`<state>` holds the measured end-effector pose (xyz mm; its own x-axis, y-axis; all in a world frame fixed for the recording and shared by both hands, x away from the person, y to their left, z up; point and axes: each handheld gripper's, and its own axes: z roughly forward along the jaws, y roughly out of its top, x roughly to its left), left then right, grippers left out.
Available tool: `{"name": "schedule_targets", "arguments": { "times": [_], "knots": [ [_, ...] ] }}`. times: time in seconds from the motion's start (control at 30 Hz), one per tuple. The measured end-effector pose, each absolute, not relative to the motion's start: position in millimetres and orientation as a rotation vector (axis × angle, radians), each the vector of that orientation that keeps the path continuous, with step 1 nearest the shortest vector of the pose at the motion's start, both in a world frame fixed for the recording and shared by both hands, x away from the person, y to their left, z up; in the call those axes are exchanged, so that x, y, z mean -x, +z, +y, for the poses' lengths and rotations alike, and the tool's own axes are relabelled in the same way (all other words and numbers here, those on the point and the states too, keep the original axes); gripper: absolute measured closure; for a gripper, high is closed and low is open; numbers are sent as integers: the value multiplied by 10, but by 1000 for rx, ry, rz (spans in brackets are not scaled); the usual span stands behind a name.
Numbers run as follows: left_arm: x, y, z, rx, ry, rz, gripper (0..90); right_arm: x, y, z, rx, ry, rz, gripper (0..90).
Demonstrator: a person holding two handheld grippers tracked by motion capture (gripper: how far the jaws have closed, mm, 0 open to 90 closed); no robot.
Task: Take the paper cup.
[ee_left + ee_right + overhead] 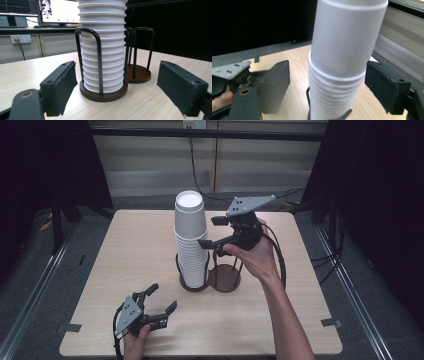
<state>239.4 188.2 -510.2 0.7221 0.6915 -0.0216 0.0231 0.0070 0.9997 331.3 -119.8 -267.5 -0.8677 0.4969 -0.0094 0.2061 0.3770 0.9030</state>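
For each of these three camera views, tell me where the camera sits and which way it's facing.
High view: above the near table edge, looking forward and down at the table; both forearms and tongs show, left tongs and right tongs.
Left gripper view: low on the left tongs, level with the tabletop, facing the cup stack in its holder.
Right gripper view: on the right tongs, higher up, open jaws either side of the stack's top cup.
Shared: all show the cup stack.
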Motion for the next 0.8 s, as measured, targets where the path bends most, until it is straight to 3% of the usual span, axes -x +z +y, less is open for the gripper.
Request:
{"name": "schedule_targets", "arguments": {
  "times": [0.8],
  "knots": [
    [-2394, -5102, 1882, -1490, 571, 613, 158, -3717, -2347, -886, -652, 1425, 2390, 170]
  ]
}}
